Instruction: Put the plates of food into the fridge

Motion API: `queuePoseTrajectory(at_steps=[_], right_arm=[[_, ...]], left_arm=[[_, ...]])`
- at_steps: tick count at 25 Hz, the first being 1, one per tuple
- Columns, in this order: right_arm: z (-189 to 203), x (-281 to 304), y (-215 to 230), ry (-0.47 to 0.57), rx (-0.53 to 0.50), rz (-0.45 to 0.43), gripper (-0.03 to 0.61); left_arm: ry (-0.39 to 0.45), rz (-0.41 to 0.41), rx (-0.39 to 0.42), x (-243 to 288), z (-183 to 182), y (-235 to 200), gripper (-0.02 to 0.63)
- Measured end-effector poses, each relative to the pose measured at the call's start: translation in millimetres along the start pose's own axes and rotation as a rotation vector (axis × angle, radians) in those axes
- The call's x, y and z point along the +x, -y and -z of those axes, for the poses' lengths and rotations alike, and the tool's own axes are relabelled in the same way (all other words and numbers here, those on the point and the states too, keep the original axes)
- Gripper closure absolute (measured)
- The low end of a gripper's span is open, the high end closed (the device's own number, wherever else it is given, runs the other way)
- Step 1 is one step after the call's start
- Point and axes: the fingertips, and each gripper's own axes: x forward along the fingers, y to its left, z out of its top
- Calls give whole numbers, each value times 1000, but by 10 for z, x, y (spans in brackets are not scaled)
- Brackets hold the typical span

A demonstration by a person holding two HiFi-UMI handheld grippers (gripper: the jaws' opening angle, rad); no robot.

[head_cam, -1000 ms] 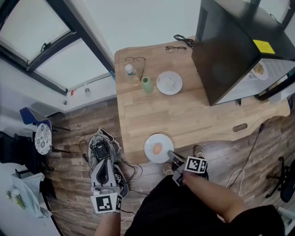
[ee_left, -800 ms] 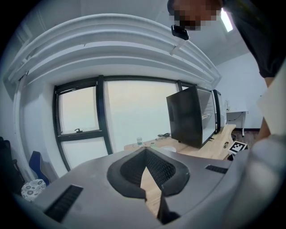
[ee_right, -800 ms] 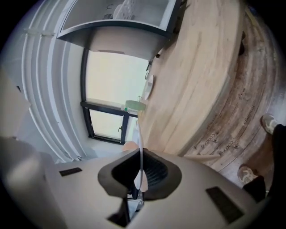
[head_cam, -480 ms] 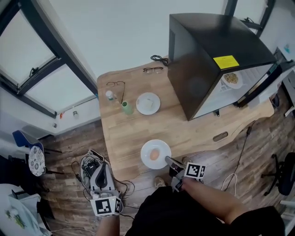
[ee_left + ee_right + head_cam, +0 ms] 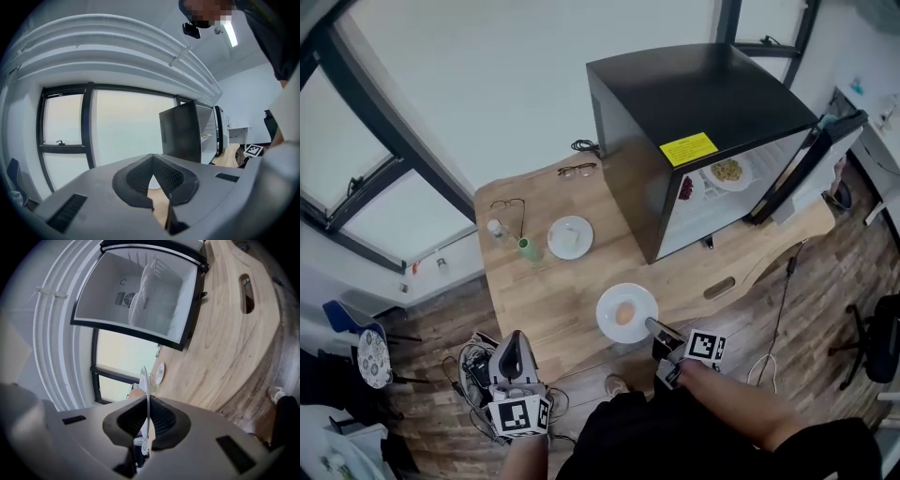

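Carried rightward along the counter's (image 5: 553, 281) near edge, the plate (image 5: 626, 312) is pinched in the right claw (image 5: 654, 326). The open fridge (image 5: 712, 103) lies ahead-right. The left claw (image 5: 512, 345) is closed, empty.

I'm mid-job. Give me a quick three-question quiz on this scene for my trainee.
1. Multiple choice: what does the right gripper hold?
A) a mug
B) a plate of food
C) nothing
2. True or false: the fridge door is shut.
3. Fill in: apart from the held one, ___ plate lies on the table.

Key:
1. B. The jaws clamp its rim.
2. False. The door stands open, and a dish shows inside.
3. One, the far plate.
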Motion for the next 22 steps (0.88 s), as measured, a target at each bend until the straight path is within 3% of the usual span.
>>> queuePoseTrajectory(at_steps=[3, 7, 11, 16, 22], right_arm=[[-189, -109, -81, 25, -10, -35, 548], [-484, -282, -56, 69, 0, -16, 548], [-796, -425, -129, 108, -49, -67, 548], [-1071, -642, 98, 140, 4, 17, 548], [-1423, -818, 198, 176, 6, 9, 548]], left_arm=[[17, 41, 60, 119, -95, 246, 609], [24, 54, 9, 292, -164, 390, 609], [32, 71, 27, 500, -260, 544, 609], [58, 98, 28, 757, -410, 823, 609], [57, 122, 32, 1002, -464, 1095, 609]])
